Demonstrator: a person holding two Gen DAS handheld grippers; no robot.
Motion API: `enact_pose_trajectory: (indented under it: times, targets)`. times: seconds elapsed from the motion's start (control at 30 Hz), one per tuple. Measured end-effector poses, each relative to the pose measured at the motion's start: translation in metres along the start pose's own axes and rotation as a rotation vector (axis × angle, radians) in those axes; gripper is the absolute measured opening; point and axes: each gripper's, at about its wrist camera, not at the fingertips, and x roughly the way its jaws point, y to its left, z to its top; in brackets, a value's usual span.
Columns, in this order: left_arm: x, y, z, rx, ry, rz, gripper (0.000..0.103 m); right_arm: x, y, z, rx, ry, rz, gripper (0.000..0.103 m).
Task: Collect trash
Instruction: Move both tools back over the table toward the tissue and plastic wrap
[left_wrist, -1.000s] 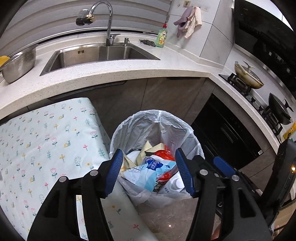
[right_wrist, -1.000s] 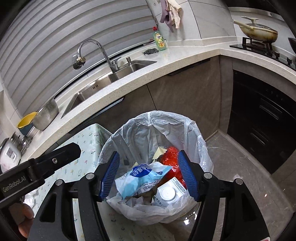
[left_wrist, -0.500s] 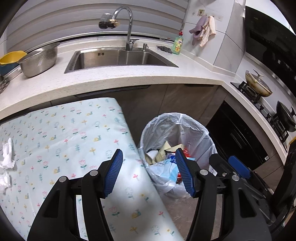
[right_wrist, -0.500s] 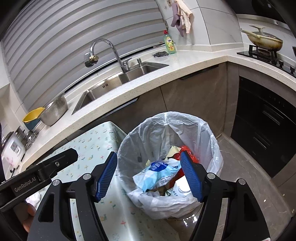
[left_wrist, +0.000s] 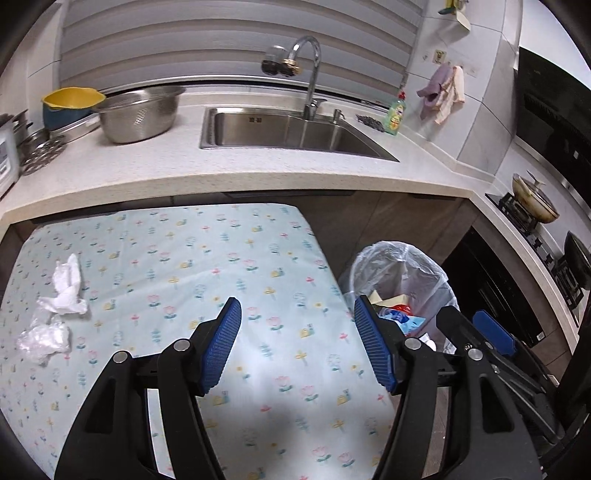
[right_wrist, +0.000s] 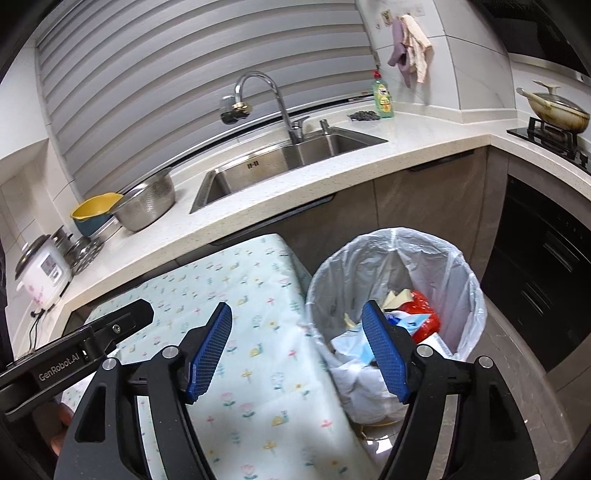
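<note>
Speckled countertop, steel sink, slatted blind.

A table stands in front of the counter, its far edge tucked just under the counter's lip. On the table's left part lie a crumpled tissue and, just nearer the camera, a crumpled plastic wrapper, close together. To the right of the table, on the floor, stands the trash bin, lined with a bag and holding packaging. A sink is set into the counter behind the table, with a faucet at its back. A colander sits left of the sink, a bowl behind it on its left; a soap bottle stands to the right of the sink. Further right, a pan rests on the stove.
</note>
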Motion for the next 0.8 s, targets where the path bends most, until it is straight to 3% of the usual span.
enact_pose_trajectory:
  times: [0.67,0.77,0.8]
  targets:
    - [-0.078,0.154,-0.029,-0.194,-0.055,0.152,0.062,-0.005,0.154,-0.037,-0.176,0.046,0.14,0.074]
    - [-0.088,0.178,-0.035,-0.222,-0.061,0.182,0.076,-0.004,0.176,-0.044,-0.203,0.055,0.16,0.074]
    - [-0.093,0.187,-0.038,-0.232,-0.07,0.198,0.076,-0.002,0.184,-0.047,-0.212,0.059,0.167,0.074]
